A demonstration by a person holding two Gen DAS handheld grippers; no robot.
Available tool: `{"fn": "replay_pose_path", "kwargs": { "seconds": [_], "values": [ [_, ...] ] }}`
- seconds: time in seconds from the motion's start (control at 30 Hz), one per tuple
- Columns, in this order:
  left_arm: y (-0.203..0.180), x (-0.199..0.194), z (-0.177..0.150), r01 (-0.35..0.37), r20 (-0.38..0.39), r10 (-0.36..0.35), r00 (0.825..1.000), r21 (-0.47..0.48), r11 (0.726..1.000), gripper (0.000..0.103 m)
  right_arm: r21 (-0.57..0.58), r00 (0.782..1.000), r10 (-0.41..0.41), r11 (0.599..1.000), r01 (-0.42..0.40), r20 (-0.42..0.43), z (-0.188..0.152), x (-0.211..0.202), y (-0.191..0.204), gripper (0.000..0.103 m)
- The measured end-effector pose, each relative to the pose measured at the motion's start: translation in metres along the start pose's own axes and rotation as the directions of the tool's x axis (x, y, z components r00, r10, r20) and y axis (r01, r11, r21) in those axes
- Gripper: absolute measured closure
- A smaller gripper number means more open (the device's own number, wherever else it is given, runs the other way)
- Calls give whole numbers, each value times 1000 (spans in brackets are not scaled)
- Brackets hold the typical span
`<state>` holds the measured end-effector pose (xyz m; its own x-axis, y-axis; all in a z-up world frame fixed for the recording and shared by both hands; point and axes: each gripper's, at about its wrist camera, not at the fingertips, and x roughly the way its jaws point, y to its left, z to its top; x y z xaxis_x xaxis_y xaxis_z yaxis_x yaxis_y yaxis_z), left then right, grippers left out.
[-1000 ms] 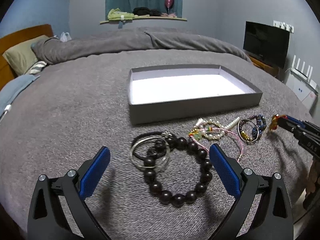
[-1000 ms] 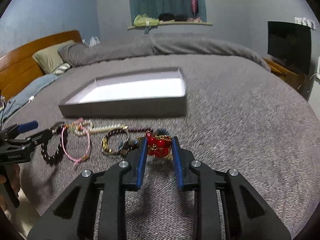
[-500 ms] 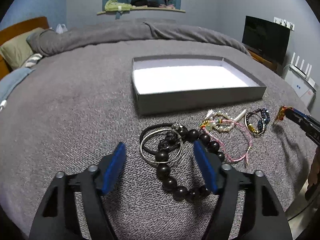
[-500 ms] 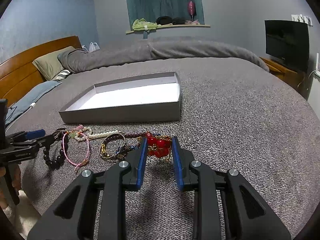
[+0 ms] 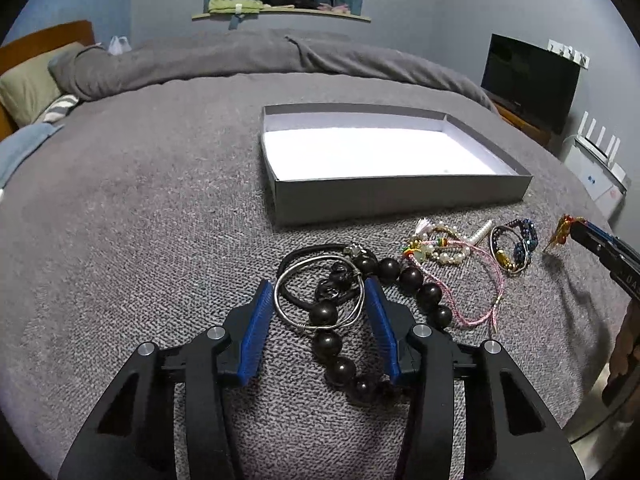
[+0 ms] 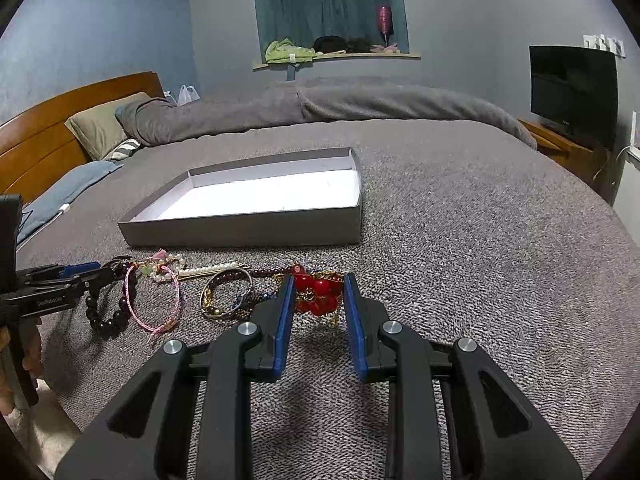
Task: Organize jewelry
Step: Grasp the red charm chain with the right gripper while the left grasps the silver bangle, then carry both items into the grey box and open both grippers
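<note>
On the grey bedspread, a silver bangle [image 5: 320,300] lies over a dark bead bracelet [image 5: 412,280] and a black cord loop [image 5: 304,254]. My left gripper [image 5: 318,283] straddles the bangle; its jaws are closing, and the blue pads stand right at the bangle's edges. My right gripper [image 6: 319,277] is shut on a red-and-gold bead piece [image 6: 318,298], held just above the bedspread. From the left wrist view, that right gripper [image 5: 576,228] is at the far right. An open grey box [image 5: 400,196] with a white floor sits behind the jewellery.
Between the grippers lie a pearl bracelet [image 5: 438,250], a pink cord bracelet [image 5: 486,284] and dark blue and gold bracelets [image 5: 514,246]. The bed's edge runs close on the right. Pillows [image 6: 100,128] and a rolled duvet [image 6: 320,104] lie beyond the box.
The left gripper's jaws have narrowed from wide open to the width of the silver bangle, and it has edged forward over the bangle. The right gripper has not moved.
</note>
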<state>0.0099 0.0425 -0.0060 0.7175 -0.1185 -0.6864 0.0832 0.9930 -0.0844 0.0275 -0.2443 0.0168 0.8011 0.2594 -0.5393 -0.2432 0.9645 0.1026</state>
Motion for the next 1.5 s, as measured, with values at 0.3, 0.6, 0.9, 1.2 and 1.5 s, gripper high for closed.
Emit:
{"fn": "replay_pose_path", "kwargs": {
  "seconds": [0.3, 0.6, 0.9, 1.2, 1.5],
  "values": [
    [-4, -24, 8, -42, 70, 40, 997, 33, 999, 54, 2, 1000, 0, 1000, 0, 28, 4, -6, 0, 78],
    [-20, -36, 55, -28, 142, 16, 990, 85, 996, 54, 25, 996, 4, 1000, -6, 91, 45, -8, -3, 78],
    [-17, -11, 114, -9, 182, -2, 983, 57, 998, 54, 50, 993, -7, 999, 1, 117, 104, 27, -13, 78],
    [-3, 58, 160, -12, 116, 11, 993, 6, 1000, 54, 92, 997, 31, 995, -37, 68, 145, 100, -23, 78],
    [8, 123, 166, -39, -42, 38, 998, -17, 999, 54, 33, 998, 36, 999, -34, -53, 149, 169, 0, 78]
  ]
}}
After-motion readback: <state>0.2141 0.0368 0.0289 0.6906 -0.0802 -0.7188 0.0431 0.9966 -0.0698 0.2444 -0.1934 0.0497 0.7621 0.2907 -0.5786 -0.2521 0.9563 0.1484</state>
